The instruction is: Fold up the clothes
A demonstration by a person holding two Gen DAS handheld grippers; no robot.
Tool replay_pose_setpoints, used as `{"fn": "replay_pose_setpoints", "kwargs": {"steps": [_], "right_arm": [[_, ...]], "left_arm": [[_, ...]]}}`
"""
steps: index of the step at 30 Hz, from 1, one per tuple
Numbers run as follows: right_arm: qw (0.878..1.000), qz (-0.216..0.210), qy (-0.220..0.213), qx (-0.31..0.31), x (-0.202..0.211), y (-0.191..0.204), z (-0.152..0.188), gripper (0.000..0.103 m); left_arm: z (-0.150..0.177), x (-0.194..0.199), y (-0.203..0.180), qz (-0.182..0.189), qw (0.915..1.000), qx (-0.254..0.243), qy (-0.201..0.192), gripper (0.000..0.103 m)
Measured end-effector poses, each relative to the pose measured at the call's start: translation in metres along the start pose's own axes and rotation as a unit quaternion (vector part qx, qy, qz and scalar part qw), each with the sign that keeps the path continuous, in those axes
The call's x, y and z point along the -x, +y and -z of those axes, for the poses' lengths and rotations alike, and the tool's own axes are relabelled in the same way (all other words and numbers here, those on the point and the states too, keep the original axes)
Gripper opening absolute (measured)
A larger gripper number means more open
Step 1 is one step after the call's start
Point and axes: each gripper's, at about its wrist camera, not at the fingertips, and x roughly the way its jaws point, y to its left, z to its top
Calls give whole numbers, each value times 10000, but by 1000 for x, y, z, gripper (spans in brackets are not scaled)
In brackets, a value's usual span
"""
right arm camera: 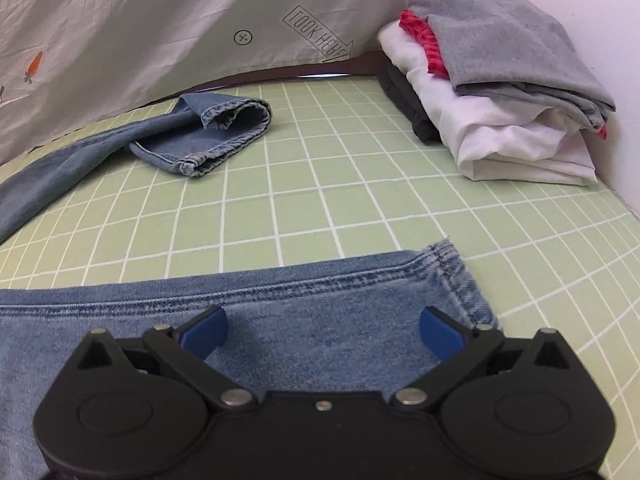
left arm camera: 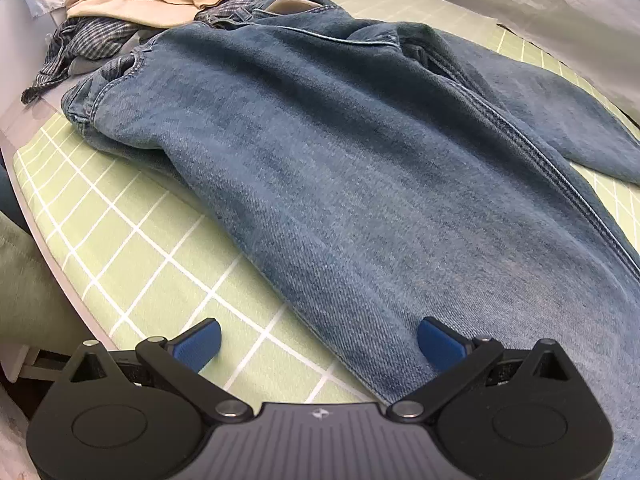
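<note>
Left gripper [left arm camera: 318,344] gapes wide over the jeans [left arm camera: 340,160] edge at lower centre, gripping nothing. Right gripper [right arm camera: 323,338], equally wide and empty, hangs above a hem [right arm camera: 460,280]; folded stack [right arm camera: 500,92] upper right.

Jeans [left arm camera: 340,168] spread on mat [left arm camera: 132,248]; folded stack [right arm camera: 500,92] far right.

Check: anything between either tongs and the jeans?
Nothing visible. Left tongs are open over the jeans' edge, one pad above denim, one above the green grid mat. Right tongs are open directly over the near leg hem.
</note>
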Motion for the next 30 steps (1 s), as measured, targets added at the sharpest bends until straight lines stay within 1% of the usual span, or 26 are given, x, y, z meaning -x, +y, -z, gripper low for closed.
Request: {"fn": "replay_pose_setpoints", "kwargs": {"steps": [2,5,7,9,11,15,16,17,18,21,23,25,30], "right_arm": [[10000,50,6,-43,0,1,-1,103],[9999,122,24,-113,-1,3,-2,103],[9998,160,22,-151,-1,4,-1,103],[9996,197,20,-189,0,4,-1,103],[9993,260,47,-253,0,6,-1,103],[9978,447,172,-457,-1,10,-3,103],[9971,505,225,-523,-1,11,-5,103],[9964,557,256,-585,-2,13,-6,103],[9956,609,286,-647,-3,14,-7,103],[9933,733,361,-813,-4,17,-9,103],[9921,788,419,-880,-4,18,-10,103],[9903,840,543,-961,-4,18,-13,103],[9813,1223,711,-1302,-10,22,-38,103]], "left_arm": [[-1,0,-1,5,10000,-8,26,103],[-7,-1,-1,97,9997,-163,177,103],[-13,-1,3,270,9988,-233,337,103],[-23,1,11,516,9977,-120,419,103],[-38,6,24,671,9972,126,318,103],[-76,16,46,805,9959,412,-63,103],[-81,20,56,830,9955,440,-134,103],[-91,23,72,853,9950,470,-199,103],[-110,19,75,880,9945,512,-259,103],[-114,13,72,987,9920,695,-371,103],[-133,-1,76,1054,9904,798,-398,103],[-160,-17,74,1080,9897,851,-394,103],[-229,-43,67,1073,9895,885,-393,103]]}}
